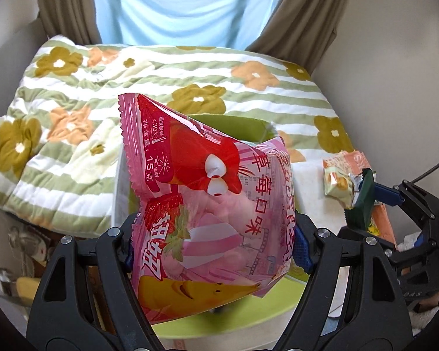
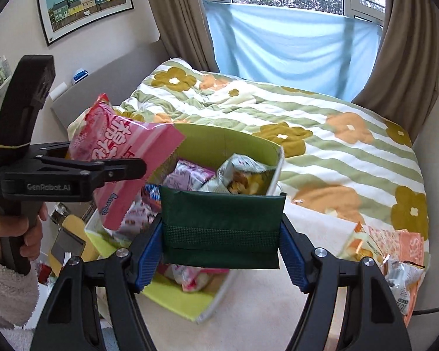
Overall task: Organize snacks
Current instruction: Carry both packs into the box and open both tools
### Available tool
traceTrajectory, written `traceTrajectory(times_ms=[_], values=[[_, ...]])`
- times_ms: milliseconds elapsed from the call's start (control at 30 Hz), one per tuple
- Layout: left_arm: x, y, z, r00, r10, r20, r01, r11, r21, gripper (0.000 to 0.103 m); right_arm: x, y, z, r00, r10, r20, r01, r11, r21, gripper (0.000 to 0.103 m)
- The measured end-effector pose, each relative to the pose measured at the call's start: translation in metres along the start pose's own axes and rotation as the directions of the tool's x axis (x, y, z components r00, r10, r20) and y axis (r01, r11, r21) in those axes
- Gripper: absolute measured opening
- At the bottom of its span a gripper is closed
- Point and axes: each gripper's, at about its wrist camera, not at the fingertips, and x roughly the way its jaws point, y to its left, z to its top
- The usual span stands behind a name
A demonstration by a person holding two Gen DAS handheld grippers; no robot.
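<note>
Blue-padded fingers of the left gripper clamped a pink strawberry-flavour snack packet by its sides, and the packet filled the middle of the left wrist view. It hung above a green-lined storage box set on the bed. From the right wrist view the same packet tilted over the box's left edge, the left gripper's black arm crossing in front of it.

Between the right gripper's pads sat a dark green packet, pinched at both side edges and held just in front of the box. It blocked the near part of the box's contents. Behind it showed a pale purple packet, a grey-green crinkled bag and more pink wrappers lower down, blurred and hard to read.

A flowered striped quilt covered the bed beyond the box. Near the right edge lay a loose pile of orange-and-white snack bags, partly cut off by the gripper frame. A framed picture of coloured houses hung on the wall at left. In the left wrist view the packet hid most of the box.
</note>
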Motion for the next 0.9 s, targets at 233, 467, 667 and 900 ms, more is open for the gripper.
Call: traceTrajectory(times_ms=[233,467,667,900], values=[[0.051,0.035,0.038,0.997,-0.027,-0.075,0.029,0.999,0.024,0.076,0.037,0.012,0.022,0.998,-0.043,-0.054,0.046,0.997,0.056,0.068],[0.087,0.042,0.045,0.992,-0.032,-0.122,0.038,0.998,0.045,0.095,0.066,0.01,0.03,0.993,-0.057,-0.101,0.067,0.993,0.097,0.068],[0.078,0.055,0.027,0.994,0.003,-0.105,-0.005,1.0,-0.014,0.096,0.084,0.01,0.022,0.989,-0.044,-0.138,0.053,0.996,0.066,0.068],[0.056,0.066,0.009,0.996,0.031,-0.079,-0.037,0.996,-0.076,0.095,0.102,0.011,0.018,0.987,-0.027,-0.161,0.037,0.997,0.061,0.068]])
